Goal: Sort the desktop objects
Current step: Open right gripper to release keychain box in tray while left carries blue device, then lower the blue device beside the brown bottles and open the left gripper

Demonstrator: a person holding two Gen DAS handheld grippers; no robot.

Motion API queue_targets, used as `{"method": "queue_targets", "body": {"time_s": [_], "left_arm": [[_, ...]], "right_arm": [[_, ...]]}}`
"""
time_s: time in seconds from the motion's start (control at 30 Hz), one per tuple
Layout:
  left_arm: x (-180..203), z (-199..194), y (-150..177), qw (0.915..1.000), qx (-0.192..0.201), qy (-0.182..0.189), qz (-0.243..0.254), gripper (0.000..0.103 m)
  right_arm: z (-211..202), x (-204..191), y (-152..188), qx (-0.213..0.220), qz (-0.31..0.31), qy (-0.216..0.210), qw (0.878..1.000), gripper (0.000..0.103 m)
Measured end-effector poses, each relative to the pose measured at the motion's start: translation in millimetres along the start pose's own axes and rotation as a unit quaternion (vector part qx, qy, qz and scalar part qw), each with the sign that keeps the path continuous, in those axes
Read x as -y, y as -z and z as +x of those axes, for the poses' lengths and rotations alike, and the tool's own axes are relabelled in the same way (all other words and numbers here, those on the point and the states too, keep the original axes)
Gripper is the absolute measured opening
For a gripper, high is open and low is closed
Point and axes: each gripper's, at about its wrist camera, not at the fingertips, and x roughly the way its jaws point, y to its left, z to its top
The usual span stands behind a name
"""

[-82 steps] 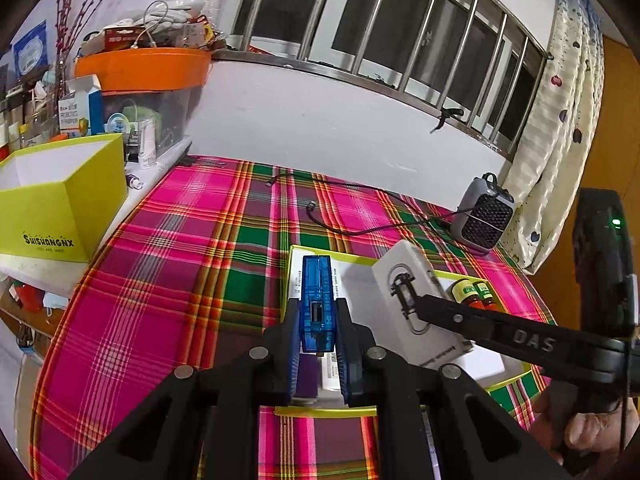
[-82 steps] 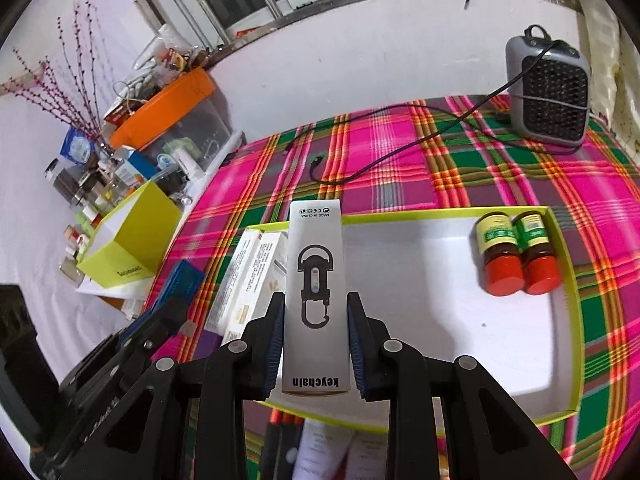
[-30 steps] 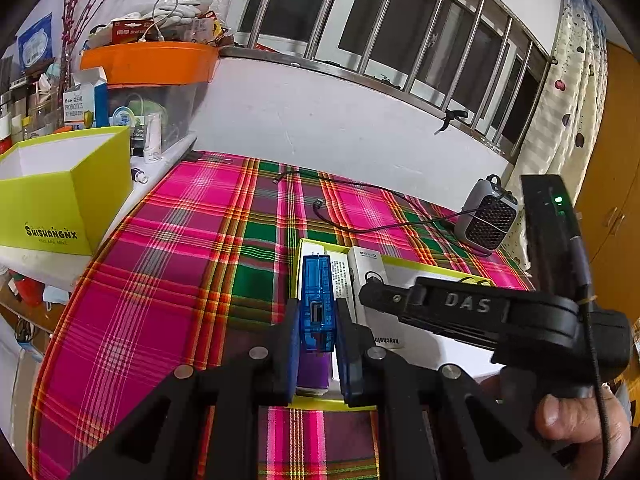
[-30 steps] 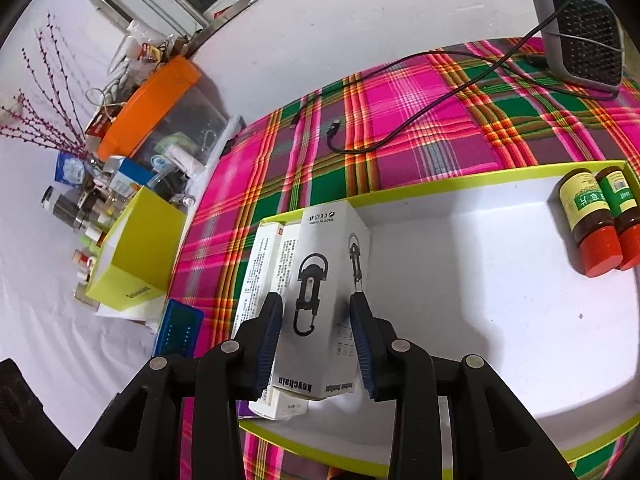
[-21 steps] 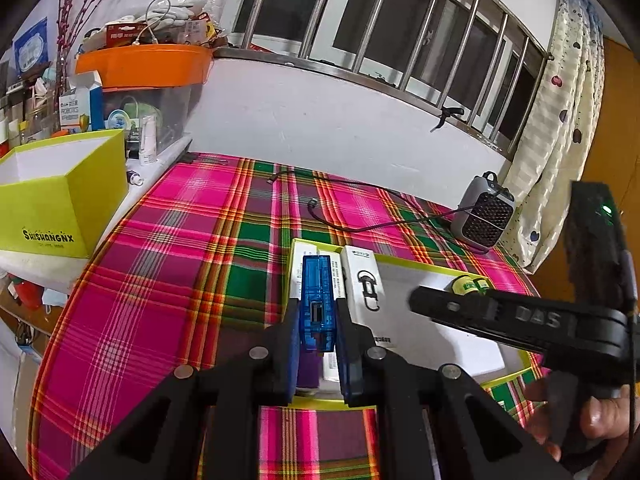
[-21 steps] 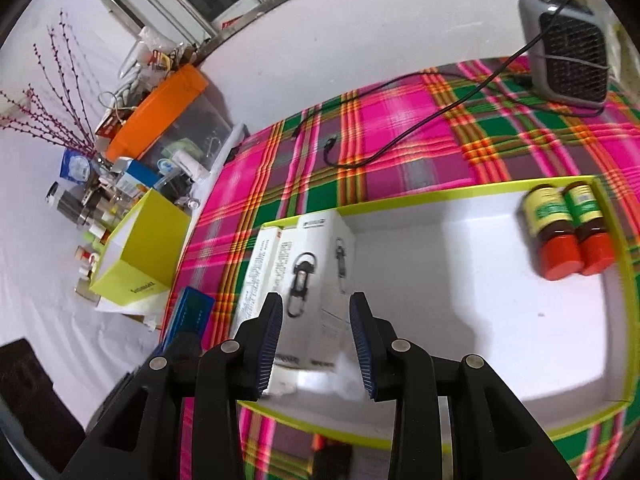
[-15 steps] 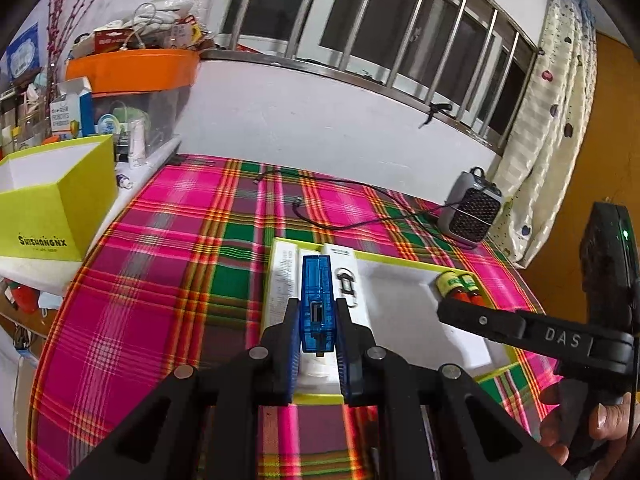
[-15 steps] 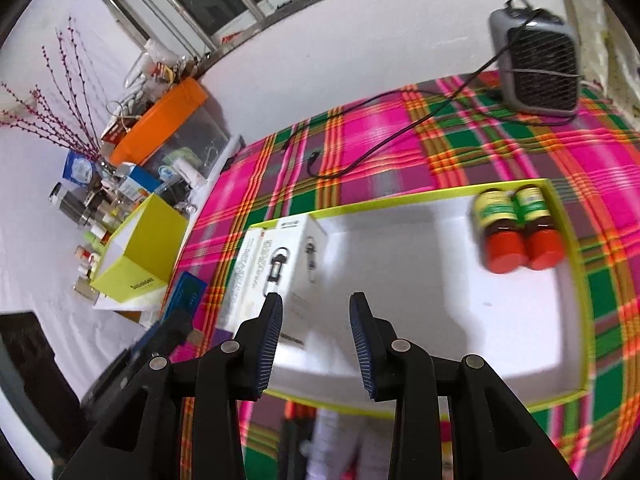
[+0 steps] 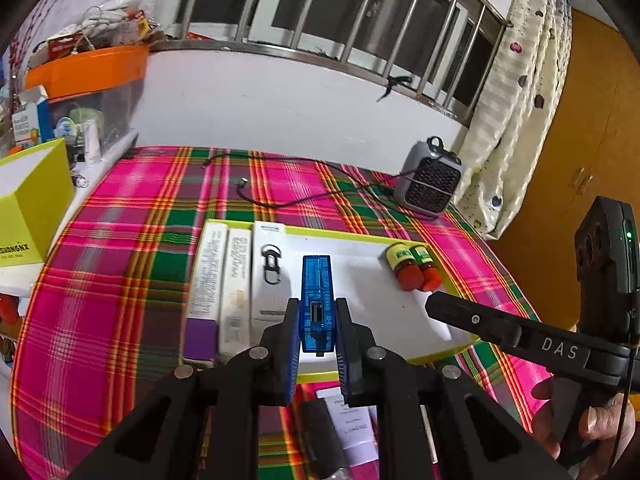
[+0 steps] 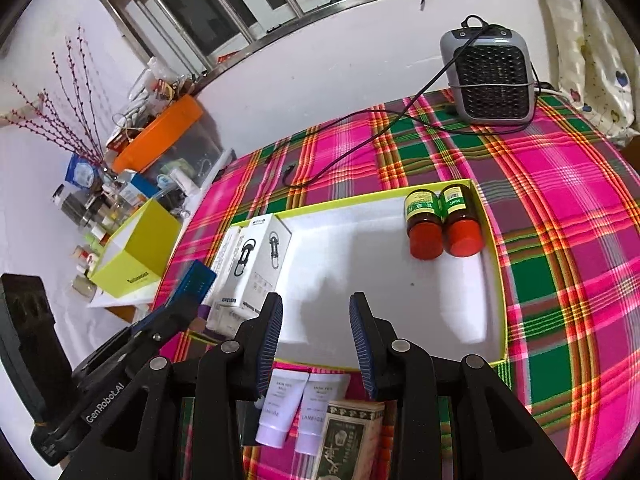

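My left gripper is shut on a translucent blue box, held on edge above the near part of the white tray with a yellow-green rim. The blue box also shows at the left of the right wrist view. My right gripper stands open over the tray's near edge with nothing between its fingers. The white keychain box lies in the tray's left end beside two long cartons. Two red-capped bottles lie in the far right corner.
A grey heater and its black cable sit on the plaid cloth behind the tray. A yellow-green open box stands off to the left. Two white tubes and a green carton lie in front of the tray.
My right gripper set the keychain box down in the tray beside the long cartons, let go and drew back. My left gripper carried the blue box rightward over the tray.
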Motion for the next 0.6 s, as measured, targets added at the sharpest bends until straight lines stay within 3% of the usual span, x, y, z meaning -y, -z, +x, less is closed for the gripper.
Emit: {"method": "queue_targets", "body": {"time_s": [0.6], "left_arm": [[40.4, 51.3, -13.3, 0.9959, -0.079, 0.038, 0.021, 0.016]], "right_arm": [[-23.4, 36.9, 8.4, 0.016, 0.017, 0.021, 0.999, 0.036]]}}
